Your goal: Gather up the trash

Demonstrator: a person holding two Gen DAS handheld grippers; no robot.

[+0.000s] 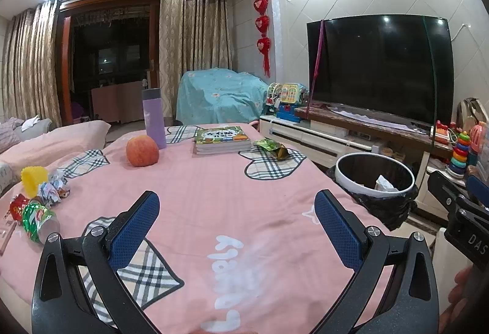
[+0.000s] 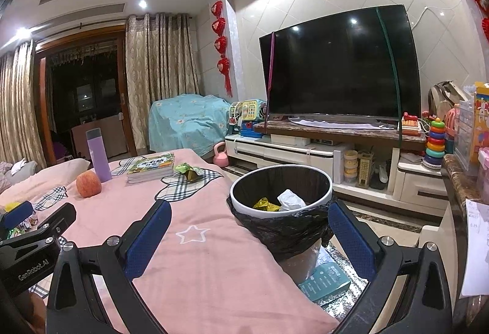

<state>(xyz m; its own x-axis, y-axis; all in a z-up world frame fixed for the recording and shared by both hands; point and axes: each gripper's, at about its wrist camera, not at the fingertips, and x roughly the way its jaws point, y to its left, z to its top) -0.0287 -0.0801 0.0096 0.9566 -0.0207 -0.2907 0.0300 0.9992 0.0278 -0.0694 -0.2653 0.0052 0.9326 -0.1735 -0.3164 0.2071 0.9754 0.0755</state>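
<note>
Jaws spread, empty — left gripper [image 1: 237,222]; right gripper [image 2: 249,231] facing bin [image 2: 281,182].

Trash bin [image 2: 281,196]: round, white rim, black liner, upright just beside the table edge; holds a crumpled white tissue [image 2: 290,200] and a yellow wrapper [image 2: 265,204]. On the pink-covered table [image 1: 214,196]: green snack wrapper [image 1: 273,147] by the far edge; crumpled paper [image 1: 55,188], yellow cup [image 1: 33,181], crushed green can [image 1: 38,222] at left.

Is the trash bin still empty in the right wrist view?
No, the trash bin already holds a crumpled white tissue and a yellow-green wrapper.
</note>
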